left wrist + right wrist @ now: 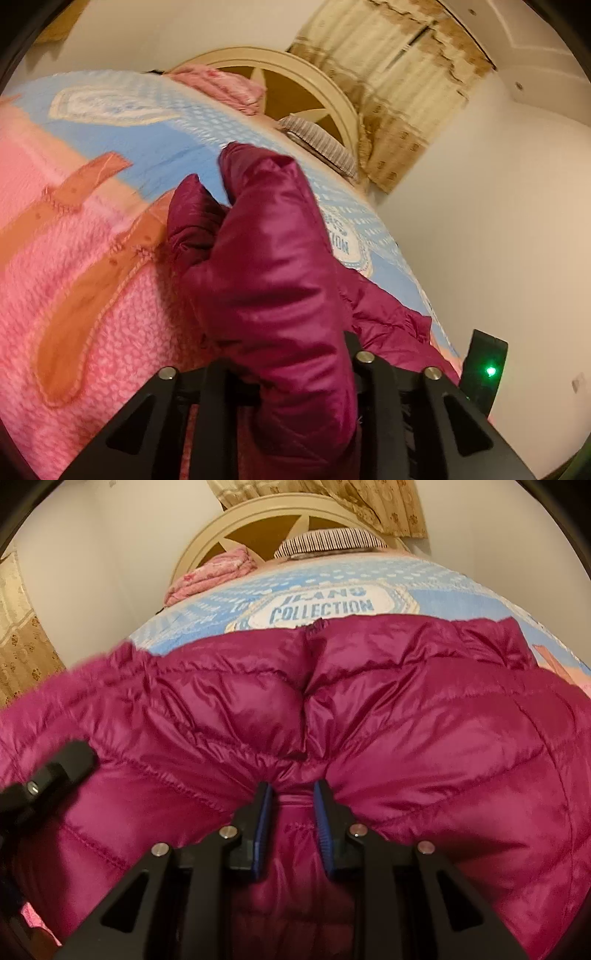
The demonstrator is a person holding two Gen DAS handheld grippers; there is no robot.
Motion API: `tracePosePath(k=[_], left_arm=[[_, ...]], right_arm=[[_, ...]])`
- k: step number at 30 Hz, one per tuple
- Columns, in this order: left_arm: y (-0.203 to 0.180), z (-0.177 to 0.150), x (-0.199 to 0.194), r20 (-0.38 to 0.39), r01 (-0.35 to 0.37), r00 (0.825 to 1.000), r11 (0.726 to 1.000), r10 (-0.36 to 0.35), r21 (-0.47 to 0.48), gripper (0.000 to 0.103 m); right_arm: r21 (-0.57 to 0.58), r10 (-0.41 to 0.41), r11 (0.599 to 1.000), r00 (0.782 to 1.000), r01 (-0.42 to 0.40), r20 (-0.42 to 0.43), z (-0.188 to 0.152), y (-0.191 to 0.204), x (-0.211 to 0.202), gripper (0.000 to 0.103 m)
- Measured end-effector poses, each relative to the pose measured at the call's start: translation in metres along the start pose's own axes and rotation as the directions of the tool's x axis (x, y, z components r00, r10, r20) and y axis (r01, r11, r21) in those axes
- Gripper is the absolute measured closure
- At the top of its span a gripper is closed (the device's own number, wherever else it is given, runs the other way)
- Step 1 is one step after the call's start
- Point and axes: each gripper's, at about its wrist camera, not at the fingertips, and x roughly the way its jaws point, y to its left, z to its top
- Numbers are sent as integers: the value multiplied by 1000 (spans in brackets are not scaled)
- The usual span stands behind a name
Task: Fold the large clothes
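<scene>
A magenta quilted puffer jacket point(369, 716) lies spread on a bed. In the right wrist view my right gripper point(293, 794) has its blue-padded fingers closed on a bunched fold of the jacket. In the left wrist view my left gripper point(295, 354) is shut on a sleeve or edge of the jacket point(269, 240), which drapes over the fingers and hides the tips. The left gripper's body also shows at the left edge of the right wrist view point(48, 775), resting on the jacket.
The bed has a pink and blue blanket point(92, 258) with "JEANS COLLECTION" print point(325, 607). A folded pink cloth point(214, 572) and a striped pillow point(328, 541) lie by the cream headboard point(207, 531). Curtains point(399, 74) and white walls are behind.
</scene>
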Motion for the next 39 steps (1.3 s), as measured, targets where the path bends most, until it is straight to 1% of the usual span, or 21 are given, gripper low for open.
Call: tracePosePath(k=[2,4,6,8,10,13,15,16,17,20,22,23,26,29,31,32,33,34,35,37,39], left_arm=[[-5,4,-11,6,-1,1000,999,1,53,81],[-12,7,-21,10,-4,1000,994,3,111,81],[-20,13,-36,15,14,1000,983,-17,181,81],[-26,15,-42,18,9,1000,972,-14,234,81],[-33,14,-45,18,0,1000,959,-6,283,81],[-45,11,-45,20,-5,1000,936,-2,353,81],[-58,8,-46,24,10,999,916,-21,402,81],[-67,6,-46,26,14,999,902,-27,431,81],[-80,1,-43,22,19,999,879,-34,476,81],[-107,-19,-32,-11,46,999,822,-48,567,81],[-121,-32,-25,-42,73,997,793,-60,605,81],[-129,-42,-17,-70,94,995,772,-65,628,80],[-143,-66,2,-148,150,987,729,-68,668,81],[-152,-95,22,-234,203,971,680,-48,704,80],[-157,-113,31,-261,214,965,650,-25,729,81],[-158,-123,36,-263,211,965,627,-10,750,81],[-159,-128,39,-262,207,965,612,-1,763,81],[-159,-131,41,-264,209,964,603,3,770,81],[-158,-133,43,-274,217,962,601,2,769,81],[-157,-134,47,-290,232,957,604,0,763,81],[-153,-133,50,-307,249,952,610,-10,752,81]], right_arm=[[19,22,1000,1000,-22,-12,-5,6,-3,75],[62,88,994,996,-86,-31,-14,15,-7,75],[121,178,978,983,-171,-47,-22,23,-8,75],[177,269,951,961,-254,-67,-31,32,-4,75],[181,314,938,946,-296,-81,-34,41,-1,75],[186,394,910,911,-369,-122,-32,44,3,76],[256,478,863,867,-434,-140,-26,26,0,78],[290,505,841,854,-456,-124,-23,14,-6,78],[303,509,833,856,-462,-92,-20,1,-15,78],[274,423,872,906,-406,-3,-13,-38,-51,78],[274,375,888,926,-370,37,-12,-61,-69,77],[283,347,893,936,-350,62,-13,-80,-82,77],[288,283,912,956,-294,80,-18,-112,-103,77],[285,218,930,973,-231,76,-27,-133,-115,77],[292,191,934,978,-206,80,-31,-144,-119,76],[297,182,934,980,-198,79,-33,-149,-121,73],[305,173,933,982,-189,80,-34,-154,-122,68],[312,164,933,983,-181,81,-33,-155,-120,65],[318,152,933,985,-170,81,-35,-163,-121,62],[330,119,933,988,-144,96,-36,-167,-123,62],[326,95,934,981,-146,168,-30,-169,-135,62]])
